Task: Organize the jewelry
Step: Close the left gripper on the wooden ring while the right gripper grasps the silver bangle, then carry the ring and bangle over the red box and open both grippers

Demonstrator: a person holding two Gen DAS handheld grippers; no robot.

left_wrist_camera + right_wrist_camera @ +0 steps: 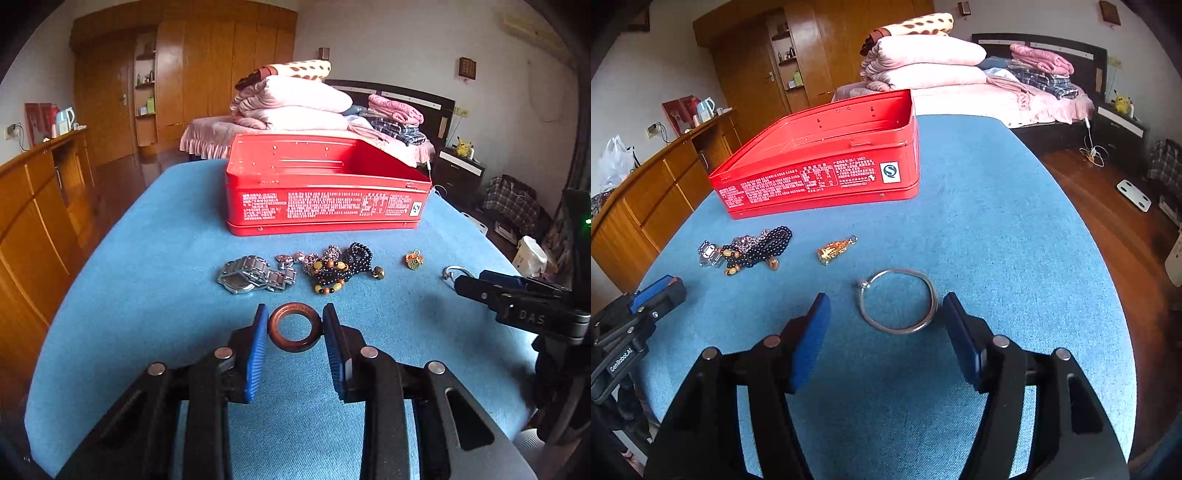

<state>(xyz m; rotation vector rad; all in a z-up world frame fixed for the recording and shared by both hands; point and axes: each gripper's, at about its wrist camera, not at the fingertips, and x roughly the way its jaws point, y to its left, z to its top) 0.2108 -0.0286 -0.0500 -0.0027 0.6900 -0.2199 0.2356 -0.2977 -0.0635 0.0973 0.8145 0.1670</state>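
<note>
The left gripper (295, 328) is clamped on a brown ring (294, 327), its blue pads (256, 350) pressing the ring's two sides just above the blue cloth (147, 258). The right gripper (886, 332) stands spread wide, holding nothing, with a silver bangle (898, 301) lying flat on the cloth between its fingertips; the right pad looks very near the bangle's rim, but contact cannot be made out.

The ring is a thick, smooth band, reddish-brown with a darker lower edge, and the cloth shows through its hole. The bangle is a thin wire hoop with a small knot or bead on its left side.

Beyond the ring lie a steel watch (255, 278), a heap of dark and amber beads (340, 266) and a small gold charm (413, 259), all short of the open red tin (325, 192). The tin's floor is hidden behind its front wall. The beads are tangled, so separate strands cannot be told apart. In the left view the right gripper covers most of the bangle; in the right view the beads partly hide the watch.
</note>
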